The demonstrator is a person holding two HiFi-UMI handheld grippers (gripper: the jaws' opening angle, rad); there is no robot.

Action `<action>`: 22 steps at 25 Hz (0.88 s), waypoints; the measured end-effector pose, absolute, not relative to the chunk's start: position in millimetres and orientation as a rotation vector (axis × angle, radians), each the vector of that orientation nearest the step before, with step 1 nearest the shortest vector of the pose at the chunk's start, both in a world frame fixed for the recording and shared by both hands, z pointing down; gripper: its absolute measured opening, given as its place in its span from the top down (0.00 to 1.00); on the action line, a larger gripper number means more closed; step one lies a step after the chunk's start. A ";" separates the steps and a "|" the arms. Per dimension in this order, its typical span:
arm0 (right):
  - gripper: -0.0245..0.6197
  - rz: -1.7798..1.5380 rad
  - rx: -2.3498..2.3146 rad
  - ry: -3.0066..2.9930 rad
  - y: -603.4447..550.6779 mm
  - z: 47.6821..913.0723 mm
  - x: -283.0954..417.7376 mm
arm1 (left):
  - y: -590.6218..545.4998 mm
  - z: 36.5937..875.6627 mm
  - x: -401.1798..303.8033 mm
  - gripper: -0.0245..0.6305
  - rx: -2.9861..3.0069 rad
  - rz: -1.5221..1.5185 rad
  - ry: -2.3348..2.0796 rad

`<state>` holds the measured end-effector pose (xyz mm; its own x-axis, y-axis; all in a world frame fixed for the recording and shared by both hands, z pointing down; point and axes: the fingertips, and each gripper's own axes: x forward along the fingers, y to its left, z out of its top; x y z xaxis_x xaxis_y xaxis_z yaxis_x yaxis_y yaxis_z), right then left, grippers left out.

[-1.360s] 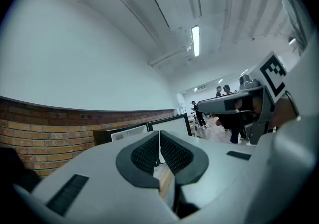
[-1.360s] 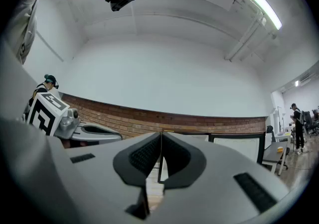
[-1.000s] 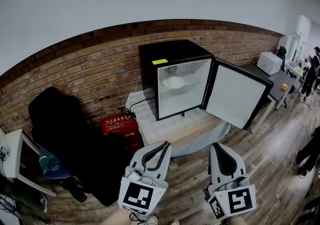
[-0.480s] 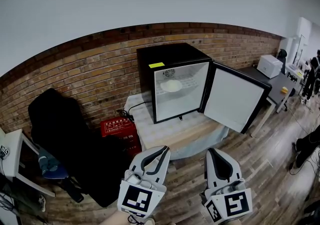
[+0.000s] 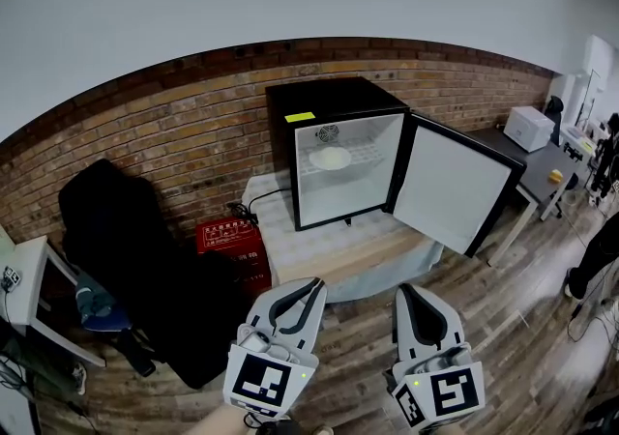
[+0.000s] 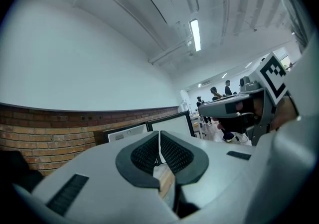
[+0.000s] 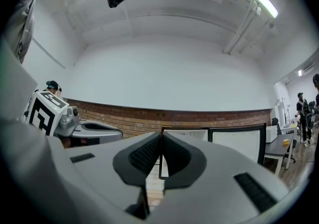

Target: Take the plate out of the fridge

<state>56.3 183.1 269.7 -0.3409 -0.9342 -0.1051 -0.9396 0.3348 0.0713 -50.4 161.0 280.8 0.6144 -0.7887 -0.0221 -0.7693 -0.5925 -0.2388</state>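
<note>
A small black fridge (image 5: 329, 100) stands on a low wooden table (image 5: 358, 254) by the brick wall, its door (image 5: 453, 187) swung open to the right. A white plate (image 5: 330, 159) lies on the upper wire shelf inside. My left gripper (image 5: 311, 286) and right gripper (image 5: 406, 292) hang low at the bottom of the head view, well short of the table, both shut with nothing between their pads. In the left gripper view the left gripper (image 6: 159, 137) points toward the fridge (image 6: 144, 131). The right gripper (image 7: 160, 140) also points at the fridge (image 7: 187, 136).
A black chair (image 5: 126, 230) and a red box (image 5: 230, 240) stand left of the table. A white desk edge (image 5: 29, 298) is at far left. A dark desk (image 5: 527, 167) with a white appliance (image 5: 530, 126) stands at right, and people move at the far right. Wood floor lies between me and the table.
The view has shifted slightly; the fridge sits a little farther and both grippers have dropped lower in the head view. Their jaws stay shut.
</note>
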 end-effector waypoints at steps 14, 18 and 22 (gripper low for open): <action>0.91 0.184 -1.726 2.559 172.9 279.8 60.9 | 158.1 286.1 -44.3 0.93 -2.591 -0.110 1.320; 0.91 0.191 -1.719 2.577 159.8 283.6 59.7 | 144.2 288.8 -43.5 0.93 -2.587 -0.102 1.328; 0.91 0.190 -1.714 2.579 136.2 285.7 59.8 | 123.9 291.3 -44.0 0.93 -2.587 -0.092 1.335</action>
<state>59.8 136.2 285.7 -0.3893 -0.9156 -0.1001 -0.9204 0.3826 0.0802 -44.0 123.9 291.3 0.5834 -0.8107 -0.0486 -0.7964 -0.5593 -0.2298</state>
